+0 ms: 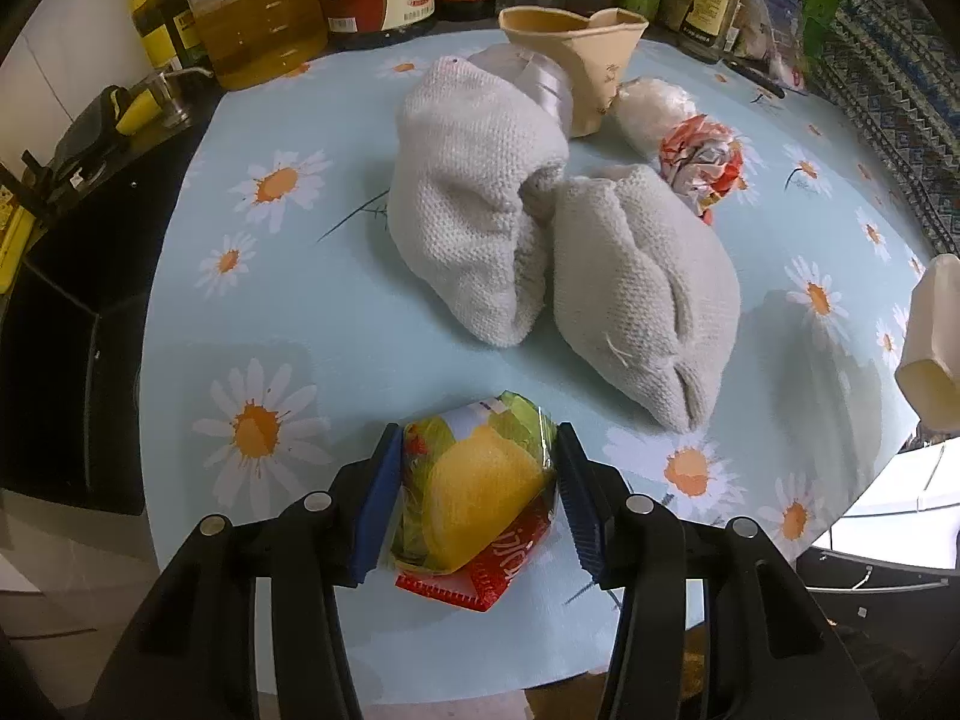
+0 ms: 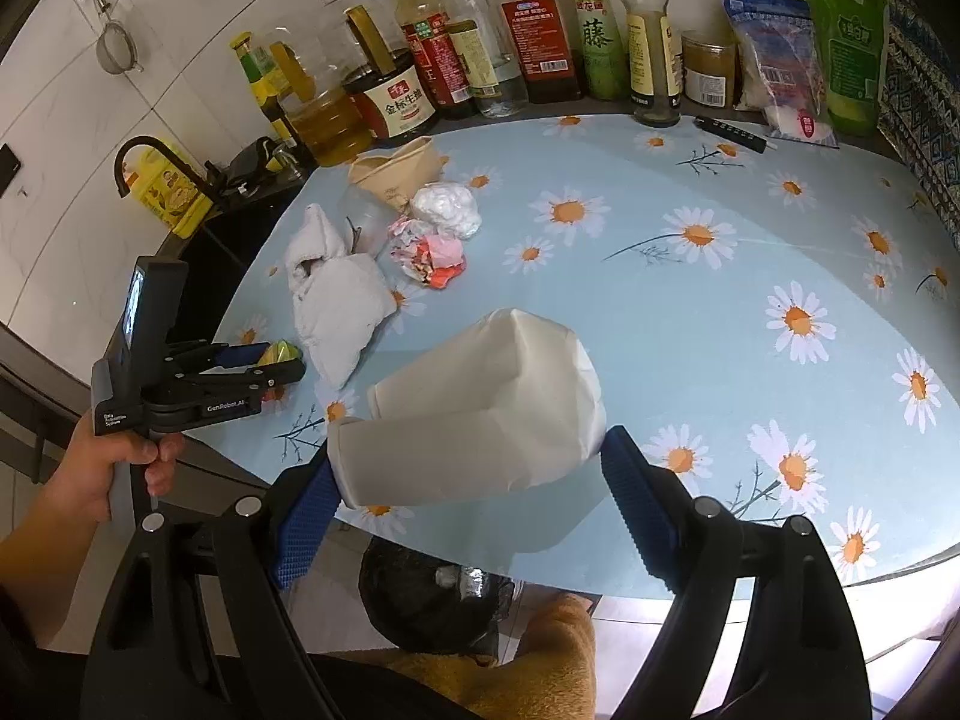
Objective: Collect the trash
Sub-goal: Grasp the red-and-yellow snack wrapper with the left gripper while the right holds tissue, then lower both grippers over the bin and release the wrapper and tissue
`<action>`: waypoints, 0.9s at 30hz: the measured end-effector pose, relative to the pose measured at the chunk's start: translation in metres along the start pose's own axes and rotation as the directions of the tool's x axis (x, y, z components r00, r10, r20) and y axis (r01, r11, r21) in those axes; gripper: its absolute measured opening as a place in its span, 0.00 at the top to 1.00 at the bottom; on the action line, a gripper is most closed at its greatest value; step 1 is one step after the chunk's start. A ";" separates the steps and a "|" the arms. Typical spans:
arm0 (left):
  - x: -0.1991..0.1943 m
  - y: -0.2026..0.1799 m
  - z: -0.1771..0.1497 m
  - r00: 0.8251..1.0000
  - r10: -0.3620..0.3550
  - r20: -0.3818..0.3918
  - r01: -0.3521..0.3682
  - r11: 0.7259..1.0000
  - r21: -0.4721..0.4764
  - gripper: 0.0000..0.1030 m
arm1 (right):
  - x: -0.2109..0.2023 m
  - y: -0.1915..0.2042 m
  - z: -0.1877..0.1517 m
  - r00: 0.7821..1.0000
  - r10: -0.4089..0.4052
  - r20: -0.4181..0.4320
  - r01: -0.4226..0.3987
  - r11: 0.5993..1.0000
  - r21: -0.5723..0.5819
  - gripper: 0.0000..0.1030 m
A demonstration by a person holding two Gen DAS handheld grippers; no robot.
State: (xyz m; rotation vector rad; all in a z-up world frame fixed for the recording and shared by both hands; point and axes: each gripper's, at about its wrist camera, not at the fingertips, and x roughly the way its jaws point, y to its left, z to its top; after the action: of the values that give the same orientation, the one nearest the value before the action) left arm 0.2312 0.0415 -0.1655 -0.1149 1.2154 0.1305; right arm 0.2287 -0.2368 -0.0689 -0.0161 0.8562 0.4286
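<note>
Sauce and oil bottles (image 2: 456,48) line the wall behind two knitted cloths (image 1: 540,240).

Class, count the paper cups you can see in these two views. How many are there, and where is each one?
2. One squashed brown cup stands at the back of the table beside the bottles; one white cup lies between the right gripper's fingers. Others may be hidden.
</note>
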 end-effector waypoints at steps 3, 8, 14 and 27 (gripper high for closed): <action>-0.006 -0.001 -0.004 1.000 -0.002 0.011 0.002 1.000 -0.003 0.54 | -0.001 0.005 -0.002 1.000 0.006 0.001 -0.006 1.000 -0.010 0.20; -0.020 -0.002 -0.009 0.999 -0.009 0.036 0.009 1.000 -0.013 0.54 | 0.000 0.014 -0.007 1.000 0.019 0.000 -0.019 0.999 -0.026 0.20; -0.041 -0.003 -0.022 0.997 -0.025 0.071 0.027 0.999 -0.030 0.54 | 0.001 0.027 -0.011 0.999 0.032 -0.003 -0.032 0.998 -0.050 0.20; -0.081 -0.007 -0.058 0.986 -0.106 0.129 0.118 0.989 -0.087 0.54 | 0.002 0.065 -0.033 0.998 0.058 -0.027 -0.061 0.991 -0.115 0.20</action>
State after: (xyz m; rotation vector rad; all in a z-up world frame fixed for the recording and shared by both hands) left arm 0.1507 0.0221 -0.1099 -0.2543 1.0762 0.0955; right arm 0.1814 -0.1822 -0.0818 -0.1035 0.8555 0.5345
